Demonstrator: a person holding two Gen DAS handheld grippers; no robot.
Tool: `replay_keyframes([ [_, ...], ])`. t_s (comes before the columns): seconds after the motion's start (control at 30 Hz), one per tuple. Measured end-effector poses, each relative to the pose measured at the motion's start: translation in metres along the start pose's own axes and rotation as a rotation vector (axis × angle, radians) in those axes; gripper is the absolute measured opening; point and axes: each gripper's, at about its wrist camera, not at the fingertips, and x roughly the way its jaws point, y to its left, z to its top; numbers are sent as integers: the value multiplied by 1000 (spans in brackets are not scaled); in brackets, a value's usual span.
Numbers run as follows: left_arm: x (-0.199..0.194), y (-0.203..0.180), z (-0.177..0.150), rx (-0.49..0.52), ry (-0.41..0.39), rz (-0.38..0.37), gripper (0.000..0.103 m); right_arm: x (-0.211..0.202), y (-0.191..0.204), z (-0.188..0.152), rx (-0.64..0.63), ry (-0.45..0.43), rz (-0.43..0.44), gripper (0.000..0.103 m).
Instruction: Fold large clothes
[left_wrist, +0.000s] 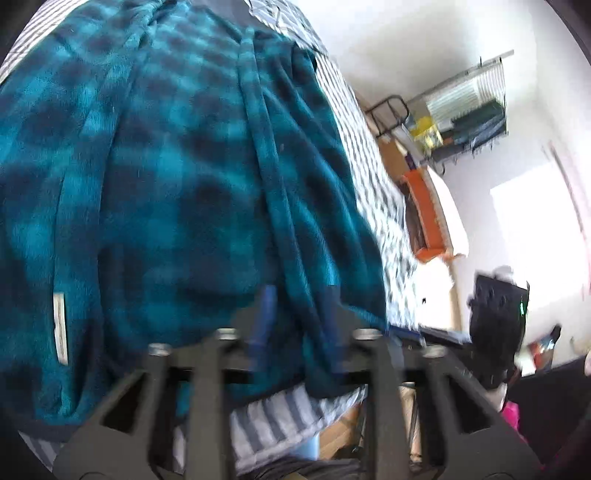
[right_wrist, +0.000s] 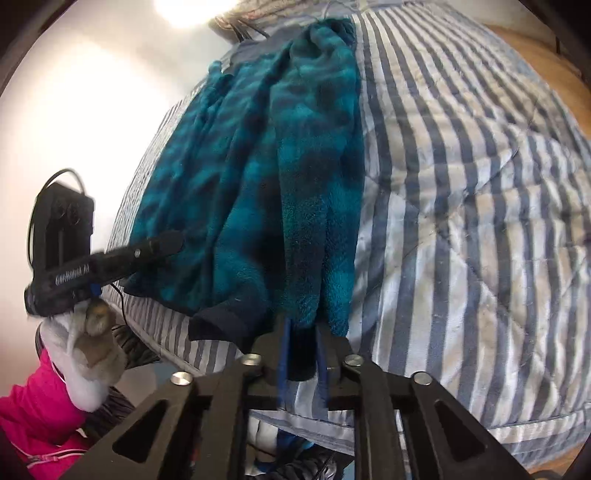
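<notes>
Teal fleece with dark checks, the robe (right_wrist: 258, 177) I'm folding lies bunched in long folds on the striped quilt (right_wrist: 461, 221), my right gripper (right_wrist: 303, 343) pinching its dark hem, my left gripper (left_wrist: 299, 317) partly open around a fold.

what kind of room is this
Most likely a bedroom: a teal plaid fleece garment lies on a bed with a blue-and-white striped quilt, and a wire shelf rack stands by the wall.

You've got fuzzy teal plaid fleece (right_wrist: 258, 177) on a smooth, faintly shiny striped quilt (right_wrist: 461, 221); matt black plastic fingers (right_wrist: 267, 354), bright metal bolts (right_wrist: 251, 359)
</notes>
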Motion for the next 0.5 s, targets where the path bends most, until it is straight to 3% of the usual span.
replay_keyframes([
  [0.07, 4, 0, 10, -10, 1, -17, 39, -17, 10, 0, -58, -52, -49, 21],
  [0.17, 25, -3, 22, -18, 37, -42, 39, -28, 22, 6, -104, -108, -40, 21],
  [0.23, 37, -6, 24, -14, 60, -27, 19, -26, 25, 11, -110, -112, -22, 21],
  [0.27, 41, -8, 23, -5, 76, -31, 0, -24, 25, 14, -109, -111, -31, 21],
  [0.4, 28, -14, 18, 23, 38, -15, 0, -3, 18, 17, -99, -55, 13, 21],
  [0.5, 14, -5, 22, 17, -26, 58, 0, 18, 10, 10, -105, 1, -49, 21],
])
